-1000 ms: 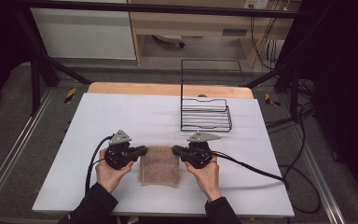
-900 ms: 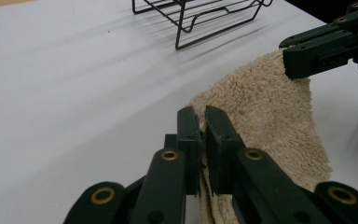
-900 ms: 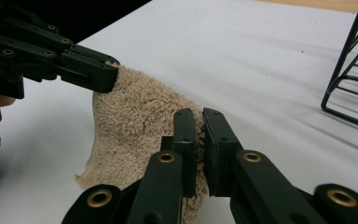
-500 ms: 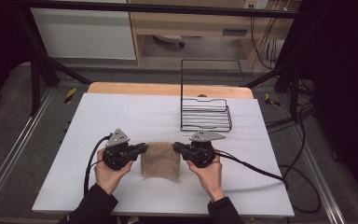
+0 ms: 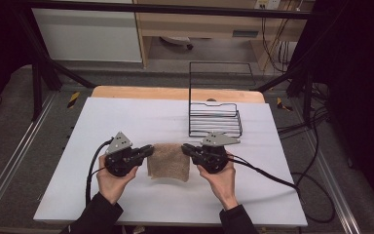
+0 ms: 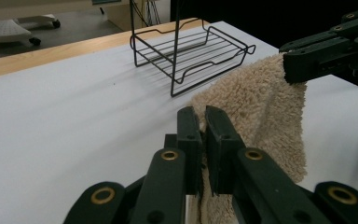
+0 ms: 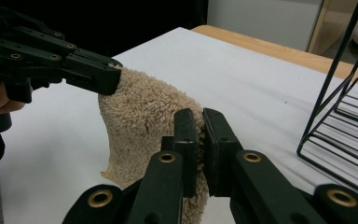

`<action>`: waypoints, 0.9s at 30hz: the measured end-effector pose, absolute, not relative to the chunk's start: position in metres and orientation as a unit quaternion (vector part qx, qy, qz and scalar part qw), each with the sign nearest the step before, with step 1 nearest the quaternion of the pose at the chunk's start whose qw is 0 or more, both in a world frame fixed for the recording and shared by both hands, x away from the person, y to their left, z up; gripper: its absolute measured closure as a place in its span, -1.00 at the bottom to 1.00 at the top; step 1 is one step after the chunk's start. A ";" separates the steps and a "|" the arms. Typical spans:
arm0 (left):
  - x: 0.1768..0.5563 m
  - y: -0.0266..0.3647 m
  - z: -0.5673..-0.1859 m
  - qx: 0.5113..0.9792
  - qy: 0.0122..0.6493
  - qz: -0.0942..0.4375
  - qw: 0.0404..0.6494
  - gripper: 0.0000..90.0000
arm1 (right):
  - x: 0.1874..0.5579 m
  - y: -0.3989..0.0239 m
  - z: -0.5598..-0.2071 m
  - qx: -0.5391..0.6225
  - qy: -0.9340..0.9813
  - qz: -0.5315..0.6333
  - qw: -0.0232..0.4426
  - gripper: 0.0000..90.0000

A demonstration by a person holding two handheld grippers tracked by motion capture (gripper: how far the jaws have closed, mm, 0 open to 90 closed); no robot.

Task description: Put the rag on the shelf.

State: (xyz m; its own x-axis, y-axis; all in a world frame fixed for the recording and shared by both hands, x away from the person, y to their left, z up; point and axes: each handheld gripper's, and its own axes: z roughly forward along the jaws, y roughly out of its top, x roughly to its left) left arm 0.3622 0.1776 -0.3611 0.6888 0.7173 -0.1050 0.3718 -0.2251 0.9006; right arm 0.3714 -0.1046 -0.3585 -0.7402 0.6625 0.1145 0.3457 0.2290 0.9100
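Note:
A small beige terry towel (image 5: 168,161) hangs between both grippers, lifted off the white table (image 5: 141,122). My left gripper (image 5: 150,148) is shut on the towel's upper left corner, my right gripper (image 5: 185,147) on its upper right corner. In the left gripper view the jaws (image 6: 202,130) pinch the towel (image 6: 256,107), and the right gripper (image 6: 298,65) holds the far corner. In the right gripper view the jaws (image 7: 200,133) clamp the towel (image 7: 140,116), while the left gripper (image 7: 109,77) grips the other corner. The towel's lower edge dangles free.
A black wire rack (image 5: 214,117) with a tall back frame stands on the table behind the right gripper. Cables (image 5: 268,173) trail from both grippers toward the table's front edge. A wooden strip (image 5: 175,93) runs along the table's far side.
Both grippers have risen with the towel, which earlier lay flatter on the table and now hangs from its two held corners.

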 end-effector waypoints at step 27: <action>0.375 0.143 -0.332 0.752 0.335 0.182 0.537 0.88 | 0.364 -0.135 -0.325 0.323 0.756 0.532 0.206 0.89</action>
